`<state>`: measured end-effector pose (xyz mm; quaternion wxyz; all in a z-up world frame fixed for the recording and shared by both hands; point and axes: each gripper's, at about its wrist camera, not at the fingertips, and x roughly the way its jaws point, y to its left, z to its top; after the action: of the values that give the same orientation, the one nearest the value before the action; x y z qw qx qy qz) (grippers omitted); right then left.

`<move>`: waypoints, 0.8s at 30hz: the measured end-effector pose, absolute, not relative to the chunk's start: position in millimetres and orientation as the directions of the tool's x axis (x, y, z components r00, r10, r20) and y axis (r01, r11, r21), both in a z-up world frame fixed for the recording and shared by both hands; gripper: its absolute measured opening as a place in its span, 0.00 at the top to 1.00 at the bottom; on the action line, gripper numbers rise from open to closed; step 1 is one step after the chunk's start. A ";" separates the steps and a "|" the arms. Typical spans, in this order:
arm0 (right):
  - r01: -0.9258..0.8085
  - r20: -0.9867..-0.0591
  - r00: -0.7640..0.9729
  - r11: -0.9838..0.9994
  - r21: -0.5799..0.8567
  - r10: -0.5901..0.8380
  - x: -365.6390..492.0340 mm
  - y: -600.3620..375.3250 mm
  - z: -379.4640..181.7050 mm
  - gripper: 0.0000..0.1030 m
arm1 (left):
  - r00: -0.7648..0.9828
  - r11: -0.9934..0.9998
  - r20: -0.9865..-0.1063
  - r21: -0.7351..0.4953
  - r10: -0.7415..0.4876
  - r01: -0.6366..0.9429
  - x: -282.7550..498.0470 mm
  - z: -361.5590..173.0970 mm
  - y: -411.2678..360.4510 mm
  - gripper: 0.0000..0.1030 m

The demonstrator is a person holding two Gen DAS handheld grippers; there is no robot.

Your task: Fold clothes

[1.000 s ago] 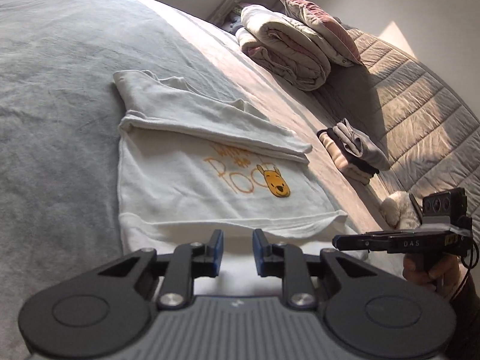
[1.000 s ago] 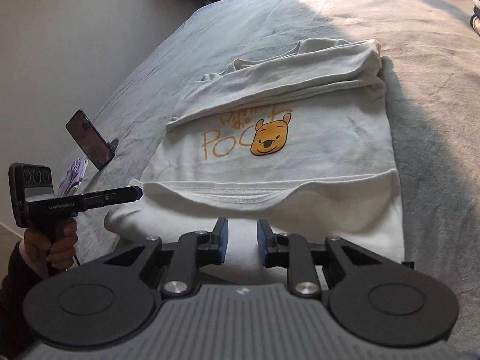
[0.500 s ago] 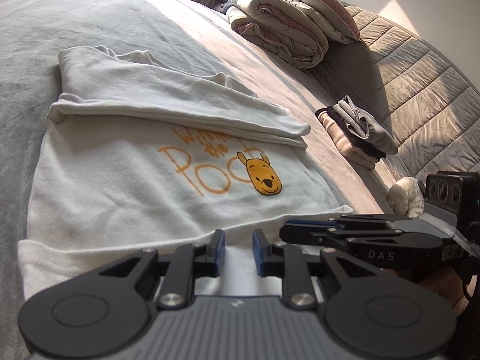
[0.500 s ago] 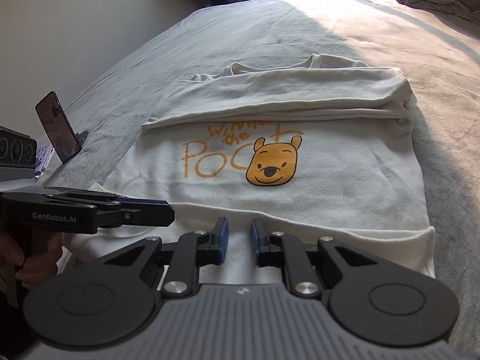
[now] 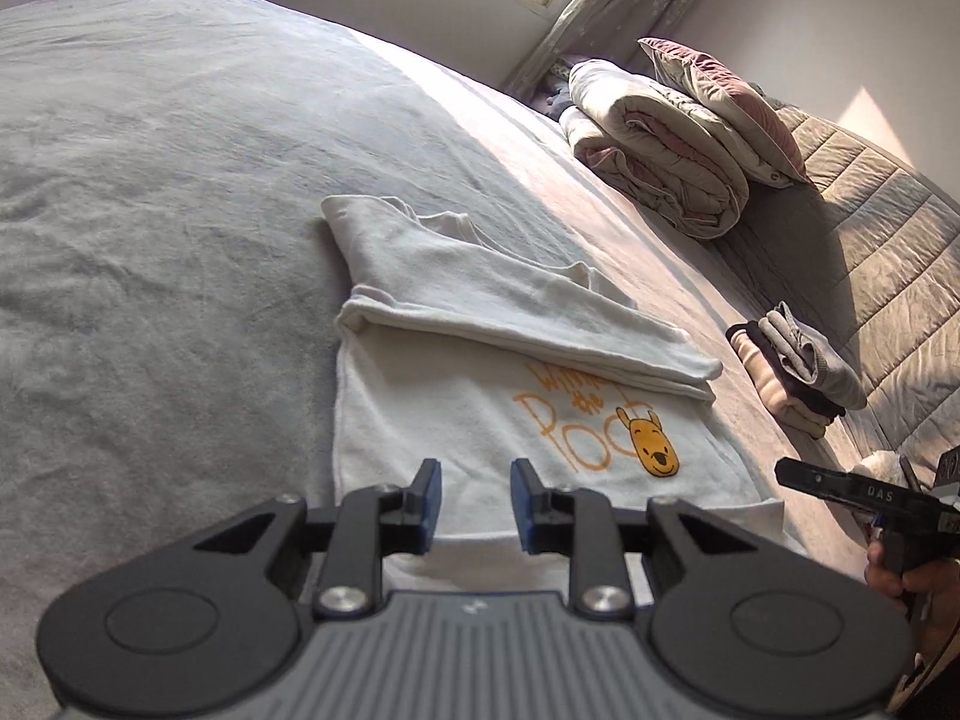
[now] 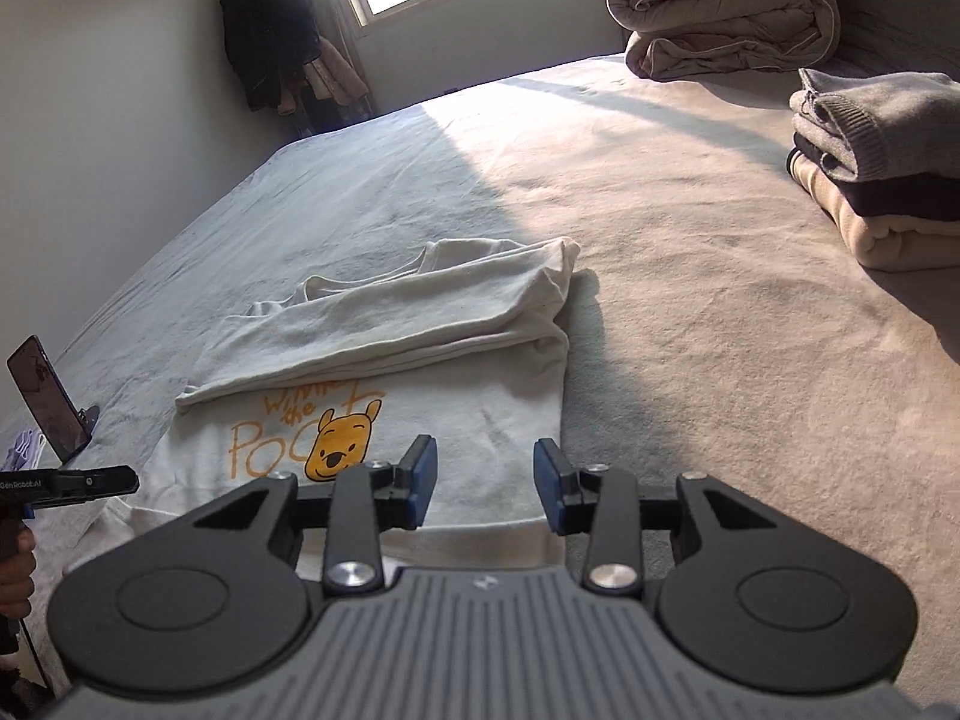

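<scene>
A cream cotton T-shirt with an orange cartoon-bear print [image 5: 480, 420] [image 6: 420, 384] is shown lying flat on the grey plush bed cover [image 5: 150, 240] [image 6: 690, 312], at the centre of both views; its upper part is folded down over the chest, so that the lettering is partly covered. The left claw [image 5: 475, 504] is seen at the lower centre of the left view, above the near hem of the shirt, its blue-padded fingers [image 5: 429, 504] spread apart with nothing between them. The right claw [image 6: 485, 483] is likewise spread and empty, above the shirt's lower right corner. A stack of folded garments [image 5: 798, 366] [image 6: 882, 174] is placed at the right of each view. A rolled beige quilt [image 5: 654, 156] [image 6: 726, 6] is seen at the upper right. A dark phone on a stand [image 6: 48, 402] is propped at the left edge of the right view.
</scene>
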<state>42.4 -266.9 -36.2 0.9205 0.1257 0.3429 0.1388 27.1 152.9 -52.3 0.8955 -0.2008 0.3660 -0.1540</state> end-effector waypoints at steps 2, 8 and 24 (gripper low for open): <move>-0.155 -0.600 0.726 0.930 0.334 0.336 38.5 -276.3 -37.1 0.59 | 0.692 0.879 -0.599 -0.464 -0.404 0.111 22.0 -50.1 163.5 0.72; -0.142 -0.641 0.682 0.924 0.356 0.352 32.1 -288.3 -44.3 0.60 | 0.686 0.896 -0.621 -0.431 -0.379 0.104 13.6 -49.5 175.7 0.68; -0.158 -0.692 0.640 0.939 0.306 0.333 36.2 -270.5 -56.6 0.72 | 0.632 0.913 -0.679 -0.390 -0.372 0.119 9.4 -57.3 158.3 0.90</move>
<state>36.2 -270.5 -56.6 0.8990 0.1090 0.4015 0.1367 9.4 158.3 -57.3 0.8898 -0.1560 0.4060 -0.1381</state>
